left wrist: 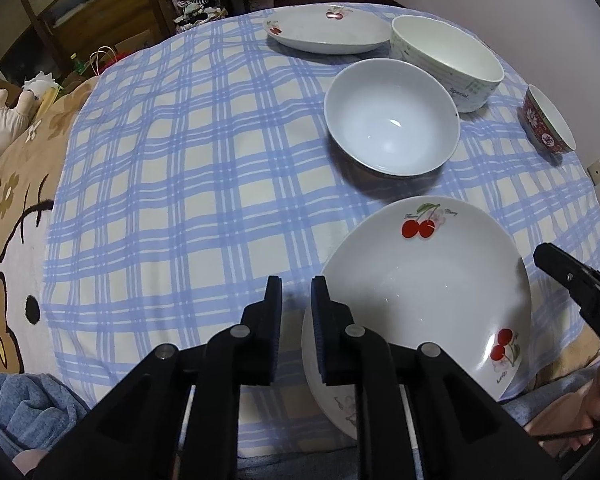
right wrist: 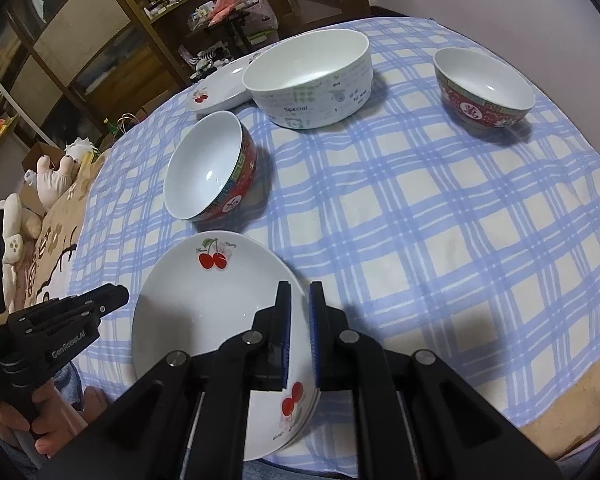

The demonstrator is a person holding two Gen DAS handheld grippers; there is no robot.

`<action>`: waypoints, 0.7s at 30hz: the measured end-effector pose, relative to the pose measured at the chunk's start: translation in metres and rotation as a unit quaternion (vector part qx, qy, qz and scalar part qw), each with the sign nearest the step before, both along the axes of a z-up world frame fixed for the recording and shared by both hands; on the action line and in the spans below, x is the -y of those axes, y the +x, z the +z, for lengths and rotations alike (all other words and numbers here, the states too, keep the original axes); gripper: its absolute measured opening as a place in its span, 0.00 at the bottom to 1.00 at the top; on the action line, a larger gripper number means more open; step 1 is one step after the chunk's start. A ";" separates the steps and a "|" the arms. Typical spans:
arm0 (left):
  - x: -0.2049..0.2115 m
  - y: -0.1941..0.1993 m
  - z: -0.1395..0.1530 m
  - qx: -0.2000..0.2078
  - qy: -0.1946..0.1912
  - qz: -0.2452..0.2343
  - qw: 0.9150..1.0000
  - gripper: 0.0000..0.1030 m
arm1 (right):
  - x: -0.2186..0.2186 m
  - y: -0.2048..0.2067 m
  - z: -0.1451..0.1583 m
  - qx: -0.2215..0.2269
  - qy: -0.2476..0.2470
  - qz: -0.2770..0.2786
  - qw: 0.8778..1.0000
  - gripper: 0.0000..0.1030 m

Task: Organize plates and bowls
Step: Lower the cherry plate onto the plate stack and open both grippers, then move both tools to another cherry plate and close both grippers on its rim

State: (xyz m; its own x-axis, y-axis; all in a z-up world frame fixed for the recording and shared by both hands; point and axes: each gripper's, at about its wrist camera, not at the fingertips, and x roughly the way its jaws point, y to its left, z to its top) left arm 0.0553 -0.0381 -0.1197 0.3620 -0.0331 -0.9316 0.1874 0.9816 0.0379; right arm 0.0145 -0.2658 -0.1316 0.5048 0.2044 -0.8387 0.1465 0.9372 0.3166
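Cherry plate [right wrist: 204, 312]: right gripper [right wrist: 300, 292] straddles its three-o'clock rim, pads slack; left gripper [left wrist: 296, 288], unclenched, empty, at nine o'clock.

Dishes laid out around the near cherry plate [right wrist: 204, 312] on the tablecloth [right wrist: 440, 240].

Just behind the plate stands a bowl [right wrist: 208, 172]. Farther behind it, slightly right, stands the large straight-sided bowl [right wrist: 312, 80], and a second plate [right wrist: 220, 88] lies touching or just left of that. A small bowl [right wrist: 484, 84] sits far back right, well apart from the plate.
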 end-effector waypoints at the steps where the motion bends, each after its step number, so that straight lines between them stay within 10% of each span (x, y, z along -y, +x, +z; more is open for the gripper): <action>1: 0.000 0.000 0.000 0.003 0.001 0.002 1.000 0.15 | 0.002 -0.001 0.002 0.005 0.000 -0.003 1.000 0.19; 3: -0.001 0.000 0.003 0.008 -0.001 0.003 1.000 0.17 | 0.005 -0.002 0.006 0.017 0.000 -0.011 1.000 0.41; 9: -0.005 0.000 0.016 0.028 -0.007 0.008 1.000 0.30 | 0.013 -0.001 0.021 0.045 -0.010 -0.028 0.999 0.54; 17: -0.005 0.009 0.039 0.081 0.003 0.005 0.997 0.78 | 0.020 0.019 0.042 0.076 -0.040 -0.028 0.996 0.76; 21: -0.005 0.020 0.048 0.108 0.031 0.002 0.994 0.83 | 0.018 0.038 0.054 0.090 -0.049 -0.017 0.995 0.89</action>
